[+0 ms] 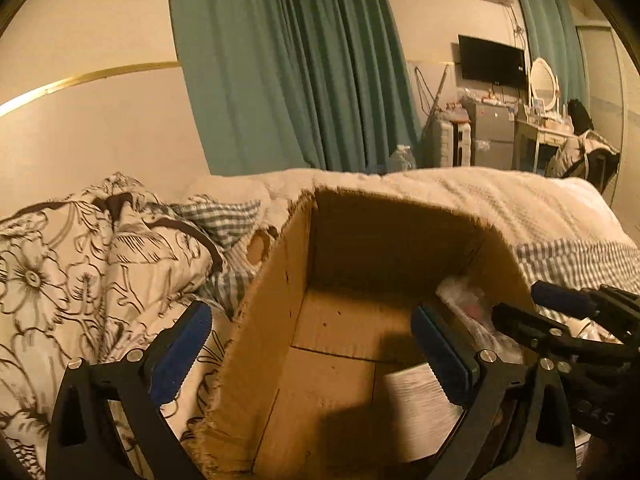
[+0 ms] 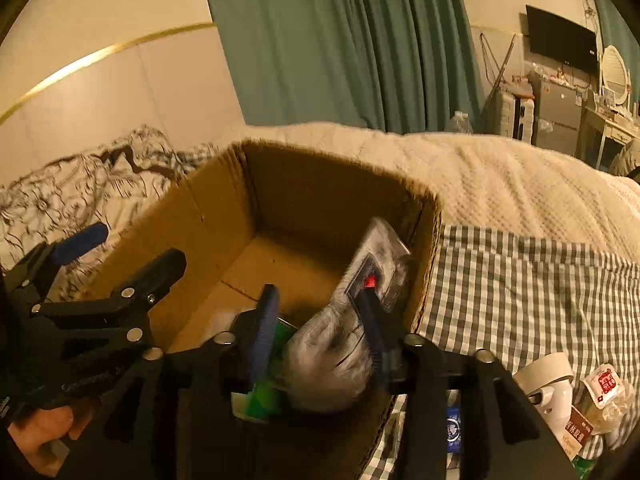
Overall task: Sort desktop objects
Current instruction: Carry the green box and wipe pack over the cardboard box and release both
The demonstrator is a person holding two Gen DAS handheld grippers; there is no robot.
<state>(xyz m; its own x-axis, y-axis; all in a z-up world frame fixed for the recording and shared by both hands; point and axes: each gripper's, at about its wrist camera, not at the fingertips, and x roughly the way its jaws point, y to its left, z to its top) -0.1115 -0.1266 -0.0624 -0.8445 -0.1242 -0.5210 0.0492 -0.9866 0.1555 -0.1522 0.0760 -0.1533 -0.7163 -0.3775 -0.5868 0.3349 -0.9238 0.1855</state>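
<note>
A brown cardboard box (image 1: 264,320) stands open on the bed. My left gripper (image 1: 314,354) is wide open and straddles the box's left wall, one finger outside and one inside, holding nothing. Over the box's right side, my right gripper (image 2: 318,326) is open, with a crinkled clear plastic packet (image 2: 332,356) with a red mark between its fingers. The left pad stands apart from the packet, which leans on the box's right wall (image 2: 428,264). A green item (image 2: 268,392) lies under it. A white flat pack (image 1: 416,404) lies on the box floor.
Right of the box, a checked cloth (image 2: 520,280) carries a white cup-like object (image 2: 552,384), a snack packet (image 2: 604,384) and a blue packet (image 2: 454,428). A floral duvet (image 1: 80,280) lies to the left and a cream blanket (image 1: 480,196) behind. A hand (image 2: 40,428) holds the left gripper.
</note>
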